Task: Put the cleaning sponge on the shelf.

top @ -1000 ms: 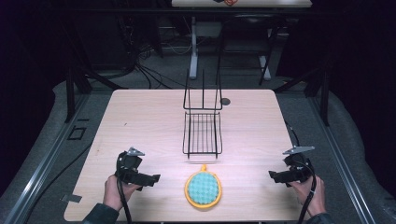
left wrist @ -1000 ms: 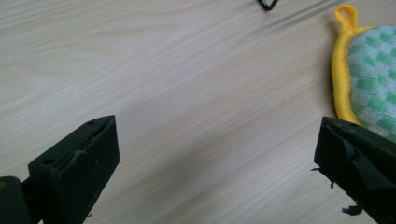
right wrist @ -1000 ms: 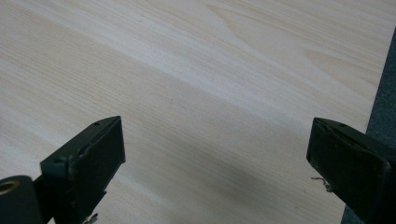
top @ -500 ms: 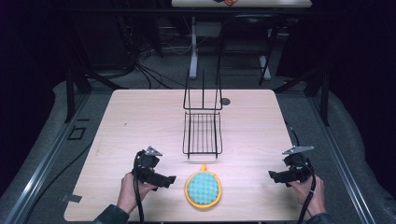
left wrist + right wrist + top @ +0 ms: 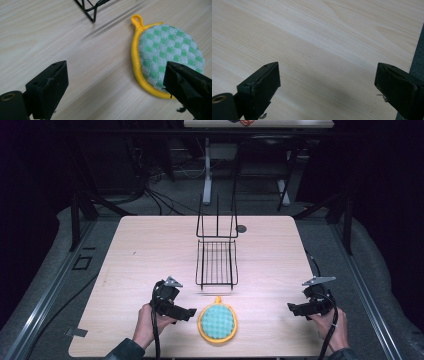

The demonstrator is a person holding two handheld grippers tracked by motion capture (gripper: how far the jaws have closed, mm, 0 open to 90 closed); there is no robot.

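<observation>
Grippers, left (image 5: 191,313) and right (image 5: 291,308), gape (left beside potholder (image 5: 217,321)).

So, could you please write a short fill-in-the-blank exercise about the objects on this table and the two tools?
1. The round pad has a green checked face and a ____ border.
2. The black wire rack stands ____ the pad, farther from the person.
3. The left tool has its jaws ____, beside the pad.
4. The right tool points at bare ____.

Missing words: yellow; behind; open; table
</observation>
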